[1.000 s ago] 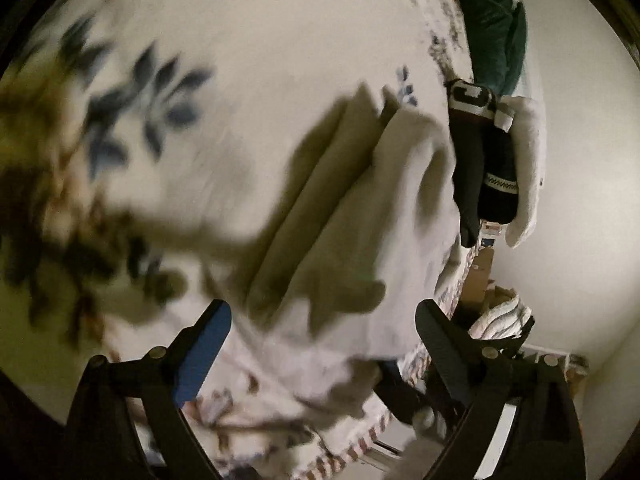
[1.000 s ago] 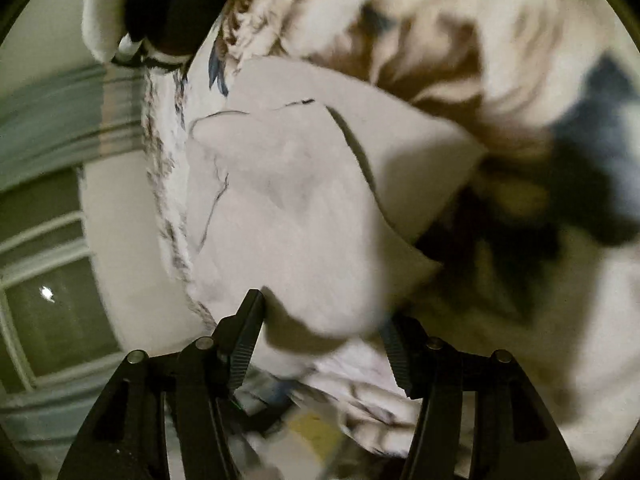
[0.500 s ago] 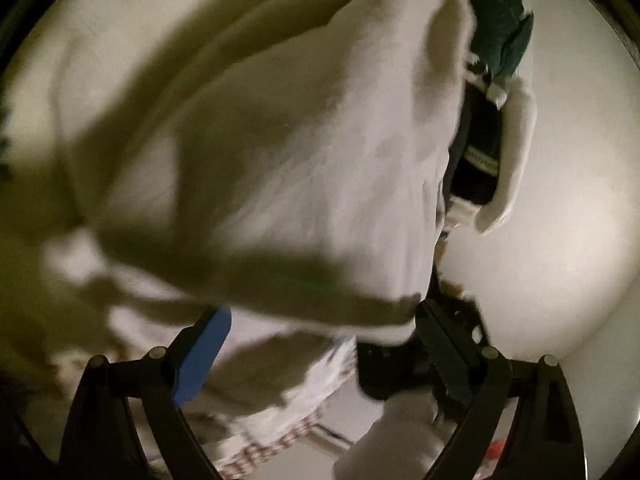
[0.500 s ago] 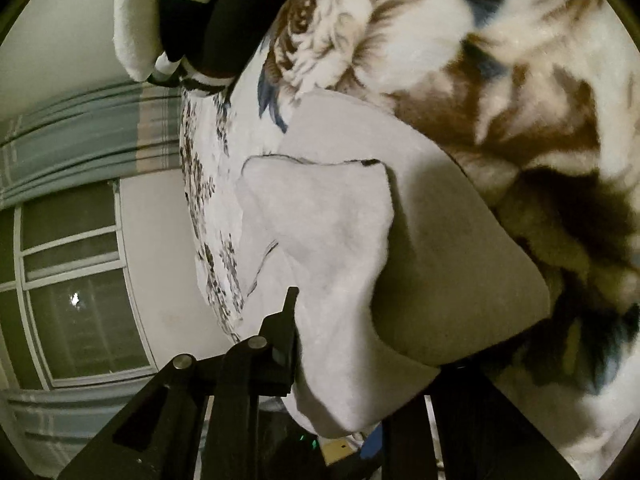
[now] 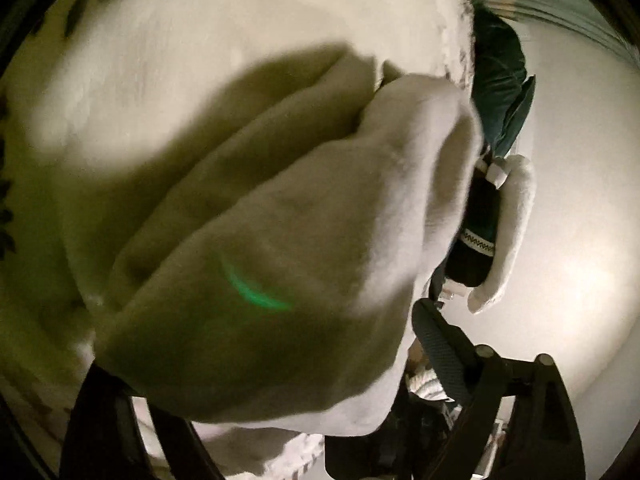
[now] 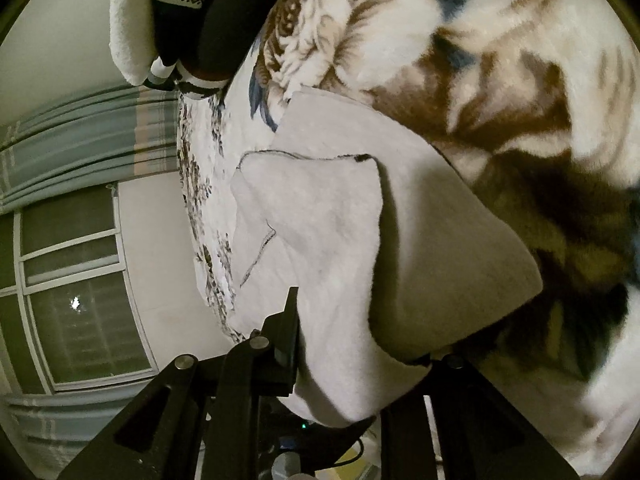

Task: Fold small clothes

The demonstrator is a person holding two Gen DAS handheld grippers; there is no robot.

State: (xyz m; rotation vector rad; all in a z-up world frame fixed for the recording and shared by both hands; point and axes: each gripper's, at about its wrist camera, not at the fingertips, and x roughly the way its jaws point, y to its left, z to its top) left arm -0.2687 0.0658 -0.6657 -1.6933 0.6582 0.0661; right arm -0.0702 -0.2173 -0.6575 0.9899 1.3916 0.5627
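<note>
A white fleece garment (image 6: pixel 320 232) lies partly folded on a floral blanket (image 6: pixel 480 60). My right gripper (image 6: pixel 360 344) is shut on its near edge; the left finger (image 6: pixel 292 320) shows against the cloth and the other is hidden behind it. In the left wrist view the same garment (image 5: pixel 280 220) bulges close to the camera and hangs between the fingers of my left gripper (image 5: pixel 264 344). Those jaws stand wide and are closing. The right finger (image 5: pixel 436 344) sits just beside the cloth, and the cloth covers the left one.
Black patterned socks (image 5: pixel 476 236) and a white fluffy sock (image 5: pixel 512 216) lie at the bed's edge, also in the right wrist view as black socks (image 6: pixel 188 4). A dark green cloth (image 5: pixel 500 92) lies beyond them. A window (image 6: pixel 80 280) and striped curtain (image 6: pixel 80 132) stand past the bed.
My right gripper closed on the garment's near edge and raised it into a fold. In the left wrist view the garment came much closer, and now sits between the fingers.
</note>
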